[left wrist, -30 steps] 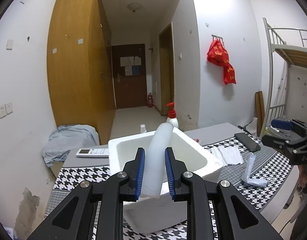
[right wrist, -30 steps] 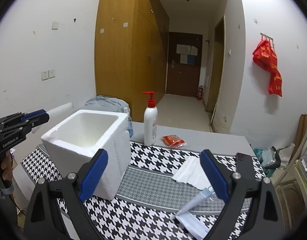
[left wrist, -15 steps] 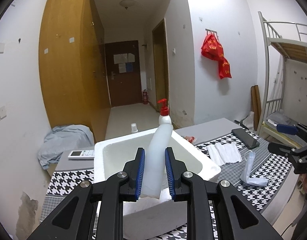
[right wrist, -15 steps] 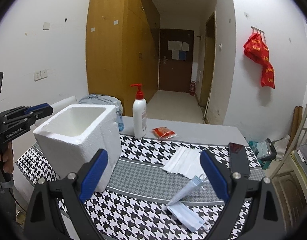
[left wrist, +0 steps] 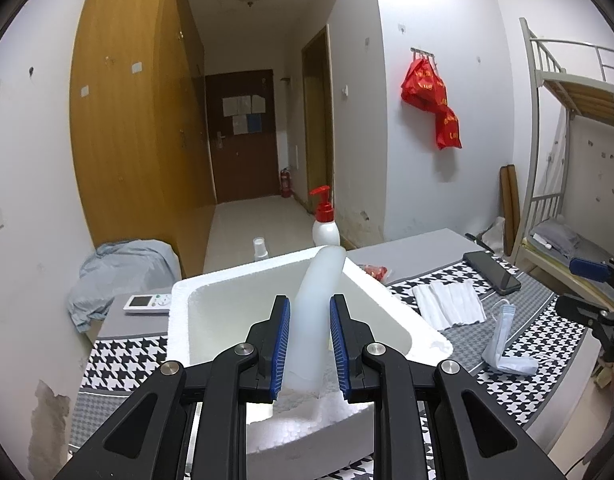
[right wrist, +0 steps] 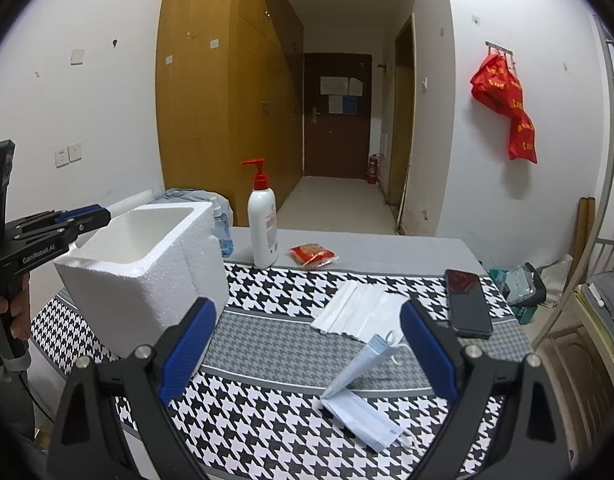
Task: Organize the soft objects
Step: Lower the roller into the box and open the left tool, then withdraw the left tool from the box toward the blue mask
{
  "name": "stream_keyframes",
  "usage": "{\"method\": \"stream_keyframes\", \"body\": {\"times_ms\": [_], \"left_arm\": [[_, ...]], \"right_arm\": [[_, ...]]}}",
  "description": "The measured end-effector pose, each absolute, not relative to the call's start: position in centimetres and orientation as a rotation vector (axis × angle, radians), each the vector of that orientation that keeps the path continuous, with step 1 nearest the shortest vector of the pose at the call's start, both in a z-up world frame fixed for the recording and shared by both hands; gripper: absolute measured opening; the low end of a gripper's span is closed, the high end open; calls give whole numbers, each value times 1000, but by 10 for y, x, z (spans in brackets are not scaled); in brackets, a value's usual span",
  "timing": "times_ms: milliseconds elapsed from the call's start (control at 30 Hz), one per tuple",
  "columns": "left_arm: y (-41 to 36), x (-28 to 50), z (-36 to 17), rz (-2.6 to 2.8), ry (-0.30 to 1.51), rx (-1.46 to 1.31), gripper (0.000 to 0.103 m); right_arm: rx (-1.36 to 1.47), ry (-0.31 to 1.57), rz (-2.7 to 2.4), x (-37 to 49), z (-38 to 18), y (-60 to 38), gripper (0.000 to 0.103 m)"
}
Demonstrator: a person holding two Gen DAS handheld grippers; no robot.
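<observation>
My left gripper is shut on a white foam roll and holds it over the open white foam box. The roll's far end points past the box's back rim. In the right wrist view the left gripper is at the far left, above the box, with the roll sticking out of it. My right gripper is open and empty above the table. A folded blue face mask lies just in front of it. A stack of white masks lies beyond.
A houndstooth cloth covers the table. A pump bottle, a red packet and a small blue bottle stand at the back. A black phone lies at the right. A remote lies left of the box.
My left gripper has moved forward and up with the roll, so the box sits lower and closer beneath it. My right gripper has come lower and nearer to the blue mask.
</observation>
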State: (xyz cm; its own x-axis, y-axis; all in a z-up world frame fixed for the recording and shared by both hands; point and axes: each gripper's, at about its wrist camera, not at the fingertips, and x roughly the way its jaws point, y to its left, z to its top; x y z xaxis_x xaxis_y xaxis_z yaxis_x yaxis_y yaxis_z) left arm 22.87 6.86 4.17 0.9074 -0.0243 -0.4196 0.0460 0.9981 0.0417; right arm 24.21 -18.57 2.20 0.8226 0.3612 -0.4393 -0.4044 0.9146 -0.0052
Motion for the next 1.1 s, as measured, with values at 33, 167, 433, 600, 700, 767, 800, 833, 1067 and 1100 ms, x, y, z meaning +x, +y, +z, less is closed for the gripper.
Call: {"method": "stream_keyframes", "body": {"times_ms": [33,167,433,600,700,767,800,833,1067,1100], "left_arm": [[69,230,41,-35,435,49,22],[71,236,40,-28,450,50,22],[74,234,41,24,413,40,86],[75,224,46,29,367,24,102],[72,216,49,21,344,37,102],[68,210,52,13,335,45,102],[67,208,52,9,333,45,102],[66,206,53,7,333,47,102],[60,193,60,12,317,63,102],[59,190,61,12,314,65,102]], "right_arm": [[-100,449,405,241,21,-186,95],[-95,453,396,241,20,-186,95],[-87,460,384,240,18,-187,95],[-86,450,383,236,21,-188,96],[-83,449,374,234,21,-189,95],[-72,448,378,232,22,-190,96],[-66,447,382,231,22,-190,96],[-65,443,385,228,23,-190,96],[-68,423,387,217,29,-192,96],[-67,419,390,215,29,-192,96]]}}
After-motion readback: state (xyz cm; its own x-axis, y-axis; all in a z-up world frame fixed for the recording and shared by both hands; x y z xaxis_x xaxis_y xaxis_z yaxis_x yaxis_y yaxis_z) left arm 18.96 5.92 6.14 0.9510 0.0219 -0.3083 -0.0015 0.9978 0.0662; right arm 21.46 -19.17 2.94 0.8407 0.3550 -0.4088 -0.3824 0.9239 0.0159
